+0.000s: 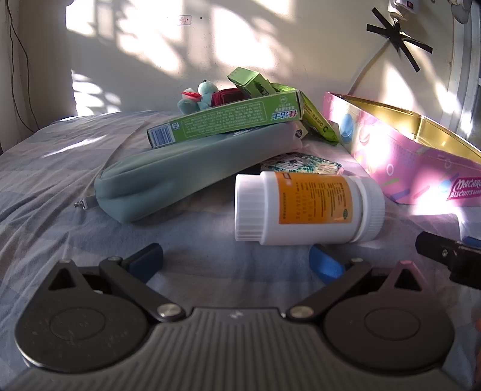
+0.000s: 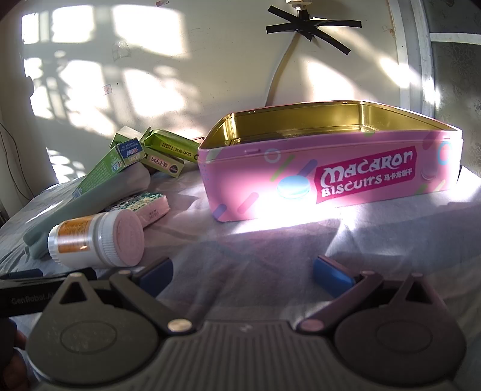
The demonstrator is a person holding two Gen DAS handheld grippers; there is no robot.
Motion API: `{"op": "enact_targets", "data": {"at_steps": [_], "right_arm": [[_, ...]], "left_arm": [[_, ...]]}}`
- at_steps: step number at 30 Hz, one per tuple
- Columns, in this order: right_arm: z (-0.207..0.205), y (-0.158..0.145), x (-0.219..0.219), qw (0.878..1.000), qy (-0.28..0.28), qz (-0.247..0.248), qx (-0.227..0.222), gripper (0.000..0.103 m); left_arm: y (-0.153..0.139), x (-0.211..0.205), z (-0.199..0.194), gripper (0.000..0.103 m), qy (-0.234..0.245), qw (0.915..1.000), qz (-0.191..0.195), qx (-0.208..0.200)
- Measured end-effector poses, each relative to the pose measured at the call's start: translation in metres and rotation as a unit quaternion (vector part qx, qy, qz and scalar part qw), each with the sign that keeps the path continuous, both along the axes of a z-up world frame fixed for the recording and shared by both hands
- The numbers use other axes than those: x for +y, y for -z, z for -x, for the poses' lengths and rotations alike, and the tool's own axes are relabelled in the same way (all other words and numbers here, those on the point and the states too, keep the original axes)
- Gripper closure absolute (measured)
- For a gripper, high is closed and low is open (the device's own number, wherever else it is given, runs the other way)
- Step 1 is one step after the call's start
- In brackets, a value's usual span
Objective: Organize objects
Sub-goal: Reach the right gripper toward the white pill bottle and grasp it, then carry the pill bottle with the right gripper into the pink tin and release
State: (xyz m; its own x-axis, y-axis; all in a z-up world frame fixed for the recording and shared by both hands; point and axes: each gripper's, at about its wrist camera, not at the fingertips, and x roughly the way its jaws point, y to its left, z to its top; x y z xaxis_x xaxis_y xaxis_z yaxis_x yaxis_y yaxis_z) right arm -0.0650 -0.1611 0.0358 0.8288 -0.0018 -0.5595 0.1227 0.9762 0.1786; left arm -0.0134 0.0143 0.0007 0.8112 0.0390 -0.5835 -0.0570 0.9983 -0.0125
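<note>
A white pill bottle (image 1: 306,207) with an orange label lies on its side on the bed, just beyond my open left gripper (image 1: 237,263); it also shows in the right wrist view (image 2: 96,240). Behind it lie a grey-green pencil pouch (image 1: 186,168), a long green toothpaste box (image 1: 225,121), small green boxes (image 1: 318,120) and a plush toy (image 1: 198,94). An open pink macaron biscuit tin (image 2: 330,177) stands ahead of my open, empty right gripper (image 2: 243,273); it also shows in the left wrist view (image 1: 405,159).
A patterned pink packet (image 2: 147,206) lies between the bottle and the tin. The striped bedsheet (image 1: 45,180) is wrinkled. A wall (image 2: 180,75) with a taped cable (image 2: 306,24) stands close behind the pile.
</note>
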Motion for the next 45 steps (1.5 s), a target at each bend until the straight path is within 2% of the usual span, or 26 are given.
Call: {"op": "enact_targets", "data": {"at_steps": [13, 17, 22, 26, 28, 31, 32, 34, 36, 37, 39, 40, 41, 42, 44, 45], "right_arm": [[0.001, 0.000, -0.002, 1.000, -0.005, -0.006, -0.003, 0.000], [0.001, 0.000, 0.000, 1.000, -0.012, -0.005, -0.004, 0.000], [0.004, -0.002, 0.000, 0.999, -0.032, -0.010, -0.015, 0.000], [0.007, -0.005, 0.007, 0.998, -0.057, 0.007, -0.027, 0.000], [0.012, -0.009, 0.015, 0.994, -0.096, 0.022, -0.041, 0.000], [0.015, -0.013, 0.032, 0.986, -0.153, 0.046, -0.043, 0.005], [0.013, -0.014, 0.038, 0.982, -0.176, 0.050, -0.039, 0.012], [0.004, -0.016, 0.051, 0.975, -0.212, 0.060, -0.032, 0.017], [-0.006, -0.017, 0.062, 0.969, -0.231, 0.076, -0.030, 0.023], [-0.012, -0.017, 0.068, 0.967, -0.240, 0.085, -0.028, 0.024], [-0.021, -0.017, 0.075, 0.961, -0.260, 0.088, -0.025, 0.029], [-0.026, -0.016, 0.078, 0.959, -0.268, 0.089, -0.022, 0.030], [-0.032, -0.013, 0.081, 0.957, -0.276, 0.090, -0.016, 0.032], [-0.039, -0.009, 0.084, 0.955, -0.283, 0.090, -0.007, 0.032], [-0.044, -0.006, 0.085, 0.958, -0.272, 0.093, -0.009, 0.036], [-0.044, -0.007, 0.082, 0.960, -0.267, 0.085, -0.011, 0.040]], "left_arm": [[-0.001, 0.002, 0.001, 0.000, 0.005, 0.9999, 0.012, -0.003], [-0.003, 0.015, 0.009, 0.000, 0.025, 0.9987, 0.043, -0.011], [-0.001, 0.046, 0.034, 0.000, 0.059, 0.9930, 0.097, -0.031], [-0.008, 0.060, 0.042, 0.000, 0.070, 0.9928, 0.094, -0.024], [-0.019, 0.065, 0.042, 0.001, 0.089, 0.9904, 0.102, -0.027], [-0.036, 0.067, 0.035, 0.009, 0.126, 0.9836, 0.123, -0.037], [-0.040, 0.067, 0.030, 0.012, 0.137, 0.9812, 0.130, -0.038], [-0.043, 0.065, 0.015, 0.015, 0.155, 0.9769, 0.144, -0.031], [-0.040, 0.061, -0.002, 0.022, 0.163, 0.9746, 0.153, -0.013], [-0.037, 0.059, -0.010, 0.030, 0.170, 0.9731, 0.156, -0.003], [-0.029, 0.055, -0.024, 0.039, 0.176, 0.9702, 0.166, 0.021], [-0.025, 0.054, -0.030, 0.041, 0.178, 0.9679, 0.175, 0.030], [-0.022, 0.054, -0.033, 0.046, 0.186, 0.9616, 0.198, 0.042], [-0.022, 0.051, -0.034, 0.046, 0.182, 0.9625, 0.196, 0.044], [-0.029, 0.040, -0.030, 0.049, 0.182, 0.9699, 0.159, 0.032], [-0.034, 0.037, -0.028, 0.049, 0.184, 0.9707, 0.152, 0.027]]}}
